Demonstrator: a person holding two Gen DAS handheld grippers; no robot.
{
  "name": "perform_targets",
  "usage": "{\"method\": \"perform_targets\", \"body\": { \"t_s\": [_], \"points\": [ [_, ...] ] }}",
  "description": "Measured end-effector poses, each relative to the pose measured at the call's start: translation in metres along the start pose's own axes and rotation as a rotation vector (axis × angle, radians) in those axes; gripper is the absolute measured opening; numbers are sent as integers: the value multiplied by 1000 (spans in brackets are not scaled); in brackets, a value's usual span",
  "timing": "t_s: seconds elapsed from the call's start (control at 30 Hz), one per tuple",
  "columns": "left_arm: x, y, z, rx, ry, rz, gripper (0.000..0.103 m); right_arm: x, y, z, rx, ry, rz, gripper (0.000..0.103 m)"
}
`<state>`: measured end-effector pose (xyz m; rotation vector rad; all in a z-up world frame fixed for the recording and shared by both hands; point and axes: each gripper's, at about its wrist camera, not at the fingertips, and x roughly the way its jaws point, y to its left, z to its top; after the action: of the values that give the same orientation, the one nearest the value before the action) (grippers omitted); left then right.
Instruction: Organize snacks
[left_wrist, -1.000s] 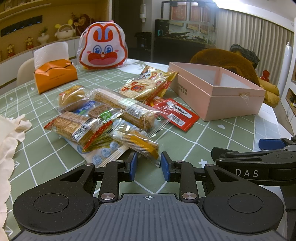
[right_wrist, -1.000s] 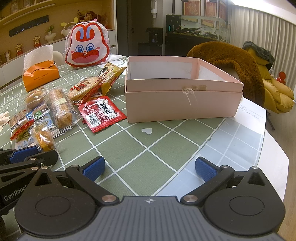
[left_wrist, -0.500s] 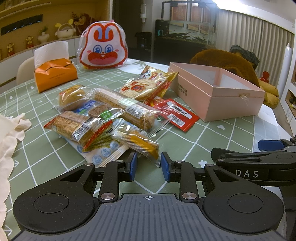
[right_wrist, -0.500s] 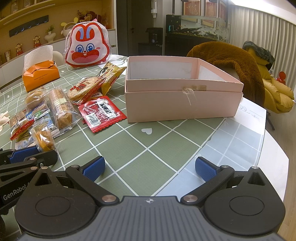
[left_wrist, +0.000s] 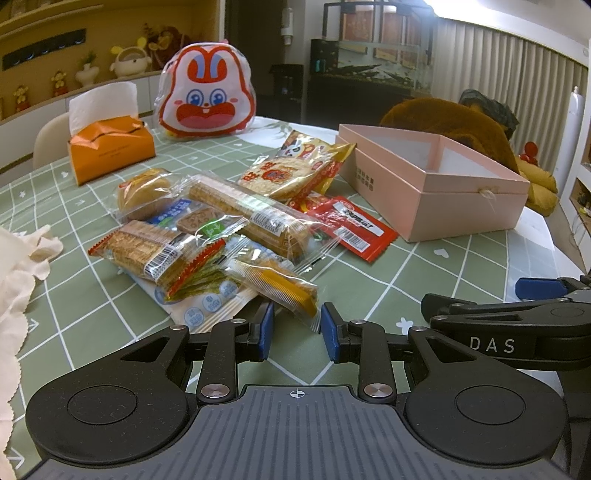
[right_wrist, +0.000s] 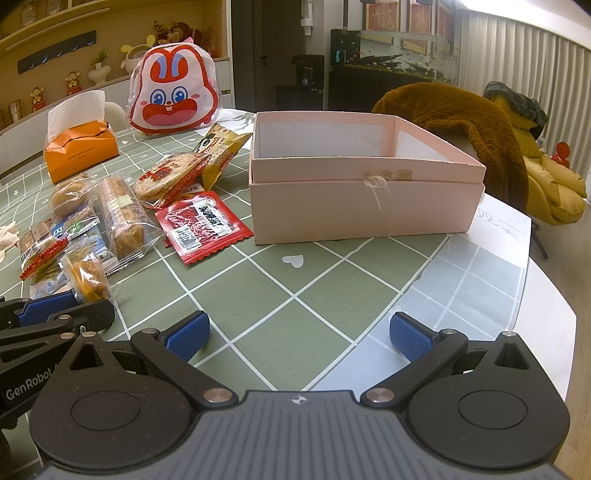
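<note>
1. pink rectangular cardboard box, lid off and interior bare, stands on the green grid-patterned tablecloth; all places below are given relative to this box.
2. heap of clear-wrapped snack packets lies on the cloth to the left of the box; a flat red foil sachet lies just beside its left front corner.
3. left gripper: blue pads a small gap apart, gripping nothing, a yellow-filled cake packet lying just beyond the tips, left of the box.
4. right gripper: jaws spread wide, empty, in front of the box.
5. orange tissue box and rabbit-face bag stand far left of it.
</note>
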<state>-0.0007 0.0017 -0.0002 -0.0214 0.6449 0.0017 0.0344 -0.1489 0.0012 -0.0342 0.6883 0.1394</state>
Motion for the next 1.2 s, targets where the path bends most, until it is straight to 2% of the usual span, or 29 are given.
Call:
{"method": "perform_targets", "body": {
  "t_s": [0.33,0.5,0.63,0.73,0.93,1.0,1.03,1.07,1.2],
  "points": [
    [-1,-3,0,-2,6,16,32,1,0,0,0,0,0,103],
    [-3,-8,6,-12,57,29,32,0,-2,3,-17,27,27,103],
    [-3,3,23,-122,158,-19,32,-2,-6,13,-58,132,71,103],
    [-4,12,38,-192,207,26,31,0,-8,15,-62,181,72,103],
    [-12,59,66,-390,196,63,31,6,-8,27,-95,274,88,103],
    [-8,79,74,-442,214,110,31,9,-8,33,-111,308,98,102],
    [-7,91,75,-476,216,138,31,7,-7,37,-120,302,87,95],
    [-7,103,76,-516,210,164,31,4,-6,41,-128,280,69,93],
    [-2,139,80,-619,194,223,31,-13,-2,62,-133,186,53,93]
  ]
}}
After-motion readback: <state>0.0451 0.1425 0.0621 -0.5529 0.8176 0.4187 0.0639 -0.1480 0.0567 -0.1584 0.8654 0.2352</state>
